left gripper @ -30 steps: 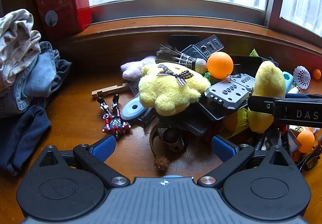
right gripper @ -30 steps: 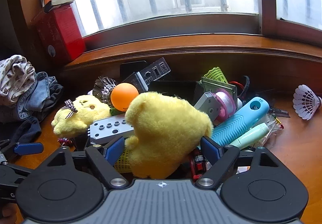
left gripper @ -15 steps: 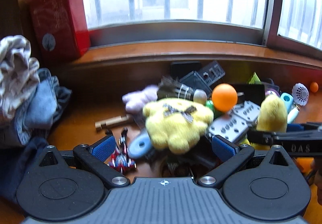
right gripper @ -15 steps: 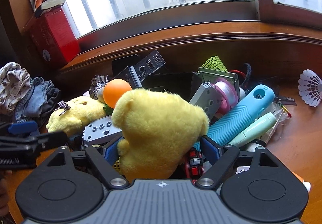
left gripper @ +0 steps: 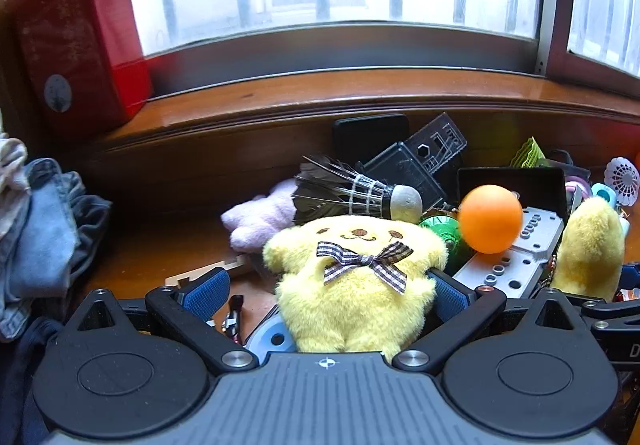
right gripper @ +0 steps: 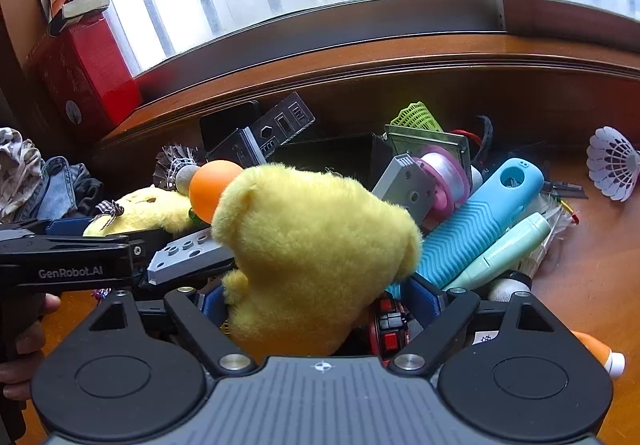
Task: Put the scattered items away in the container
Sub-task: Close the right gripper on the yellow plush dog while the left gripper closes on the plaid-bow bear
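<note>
A yellow plush bear with a checked bow (left gripper: 352, 281) lies on the pile of items between the fingers of my open left gripper (left gripper: 326, 291); its right pad touches the plush, the left pad stands apart. It also shows in the right wrist view (right gripper: 140, 209). A second yellow plush (right gripper: 316, 257) sits between the fingers of my right gripper (right gripper: 320, 295), whose pads press its sides; it shows in the left wrist view (left gripper: 588, 245) too. An orange ball (left gripper: 490, 219) rests on a grey perforated block (left gripper: 516, 257). No container is clearly in view.
The pile holds a black feather shuttlecock (left gripper: 352, 189), a pink plush (left gripper: 264, 217), black boxes (left gripper: 416, 161), a blue ribbed handle (right gripper: 476, 225) and a mint tube (right gripper: 504, 249). A white shuttlecock (right gripper: 612, 165) lies right. Clothes (left gripper: 36, 237) lie left, a red box (left gripper: 80, 45) on the sill.
My left gripper has moved forward and right until the bow plush sits between its fingers. My right gripper has closed in around the second yellow plush.
</note>
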